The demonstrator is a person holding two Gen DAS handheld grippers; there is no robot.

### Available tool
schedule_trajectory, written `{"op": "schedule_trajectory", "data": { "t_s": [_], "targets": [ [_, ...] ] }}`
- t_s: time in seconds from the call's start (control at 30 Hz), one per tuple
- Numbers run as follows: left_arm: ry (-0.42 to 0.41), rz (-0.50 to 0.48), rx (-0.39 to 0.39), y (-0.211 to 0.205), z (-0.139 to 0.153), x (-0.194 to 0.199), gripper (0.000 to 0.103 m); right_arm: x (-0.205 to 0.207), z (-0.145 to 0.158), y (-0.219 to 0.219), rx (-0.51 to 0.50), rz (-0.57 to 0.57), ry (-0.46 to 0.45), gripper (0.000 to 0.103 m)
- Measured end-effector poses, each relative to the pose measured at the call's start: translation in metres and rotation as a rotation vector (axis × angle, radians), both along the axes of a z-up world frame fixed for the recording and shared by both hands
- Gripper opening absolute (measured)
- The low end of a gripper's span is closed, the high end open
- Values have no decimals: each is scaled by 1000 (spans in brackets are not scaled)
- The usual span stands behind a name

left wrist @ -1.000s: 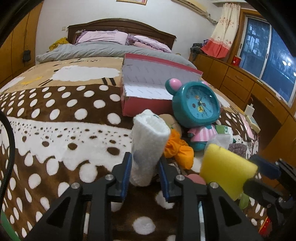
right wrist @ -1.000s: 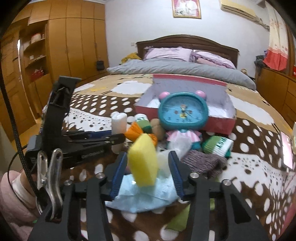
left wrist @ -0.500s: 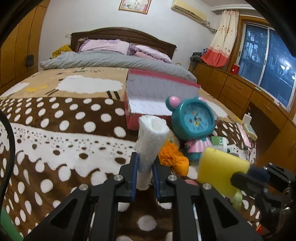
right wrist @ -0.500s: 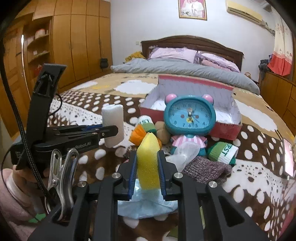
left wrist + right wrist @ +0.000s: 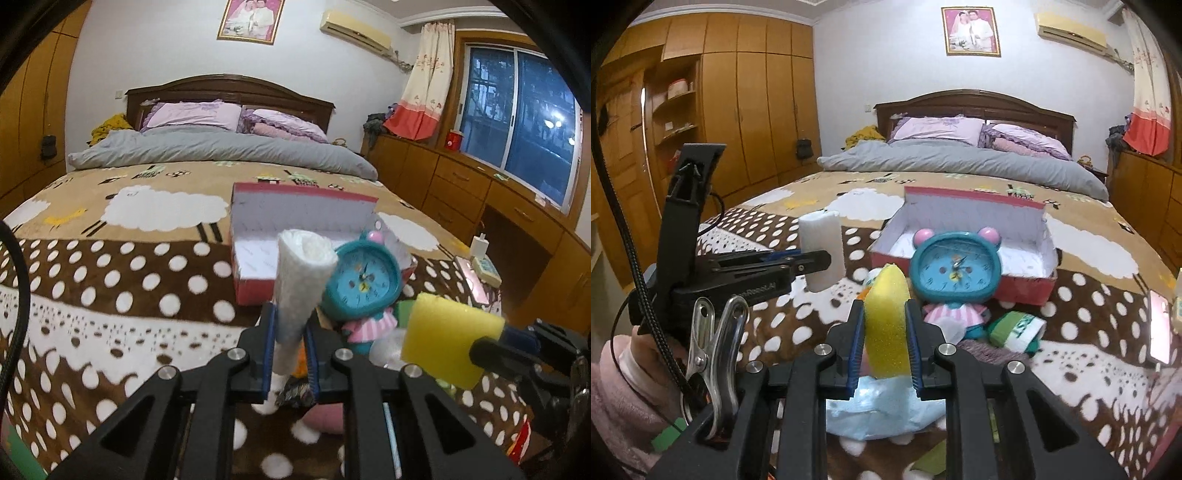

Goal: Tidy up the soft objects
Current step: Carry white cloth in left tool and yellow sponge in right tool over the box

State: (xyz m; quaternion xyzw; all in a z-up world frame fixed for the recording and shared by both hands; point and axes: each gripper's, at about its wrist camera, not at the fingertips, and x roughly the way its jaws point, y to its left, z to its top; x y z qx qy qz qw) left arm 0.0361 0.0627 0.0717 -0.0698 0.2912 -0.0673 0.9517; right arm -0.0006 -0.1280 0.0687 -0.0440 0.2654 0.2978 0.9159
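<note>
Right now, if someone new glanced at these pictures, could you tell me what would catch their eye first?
Probably the two soft things held up over the bed: a rolled white towel pinched in the left gripper and a yellow sponge squeezed in the right gripper. Just behind them stands a teal alarm clock with pink ears, in front of an open red box on the spotted brown blanket.
</note>
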Motion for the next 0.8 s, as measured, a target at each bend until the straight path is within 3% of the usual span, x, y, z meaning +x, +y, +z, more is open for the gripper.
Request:
{"op": "schedule_trajectory", "data": {
  "t_s": [0.23,0.4,0.8],
  "targets": [
    [-9,-7,15,-4,18,28,15,25,25,-17,-27,-54,-66,22],
    [3,0,28,-7,19,52,15,59,34,-34,-17,-107,-62,22],
    [51,-3,47,-15,7,108,15,139,19,-51,-17,-181,-17,22]
  ]
}}
